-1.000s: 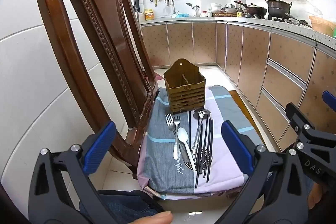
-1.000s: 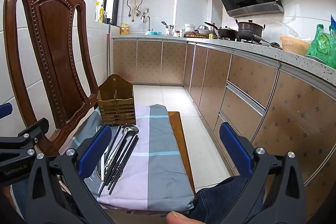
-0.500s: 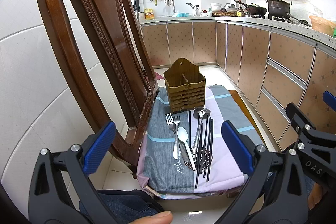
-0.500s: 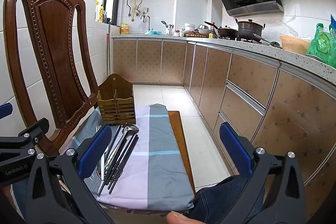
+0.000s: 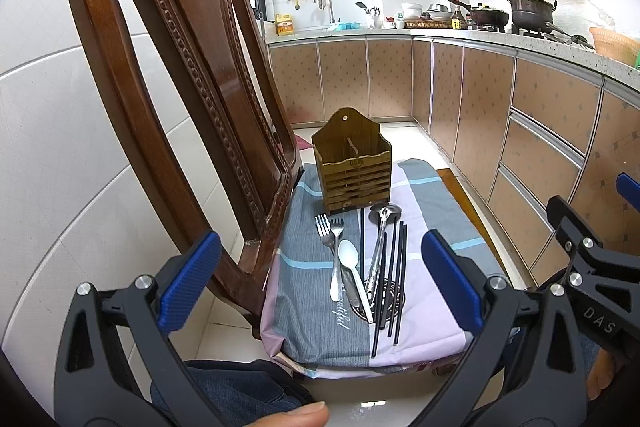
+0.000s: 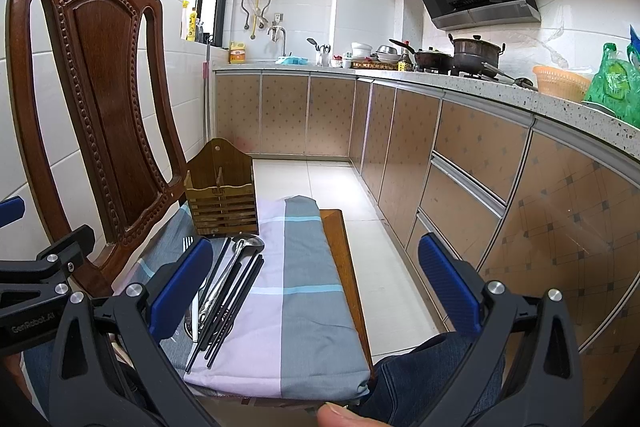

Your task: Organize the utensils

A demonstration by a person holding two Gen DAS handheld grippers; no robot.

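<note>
Progress on the task is nil as far as the views show: the wooden utensil holder (image 5: 352,169) stands upright at the far end of the chair seat, on the striped cloth (image 5: 304,275), and no utensil is visible in either of its two compartments. Every utensil lies flat on the cloth just in front of the holder, handles toward the camera. Count, from the left wrist view: two forks (image 5: 330,227) side by side at the left; one white spoon (image 5: 349,255) beside them; one metal ladle (image 5: 385,213) with its bowl nearest the holder; black chopsticks (image 5: 400,267), about five sticks, though overlap makes the exact number uncertain. A further metal handle may lie under the spoon; this cannot be confirmed. The left gripper (image 5: 318,281) is held above the near edge of the seat with its jaws spread wide and nothing between them. The right gripper (image 6: 314,291) is likewise spread wide and empty, positioned to the right of the utensil group. All items remain to be picked up and placed in the holder.
</note>
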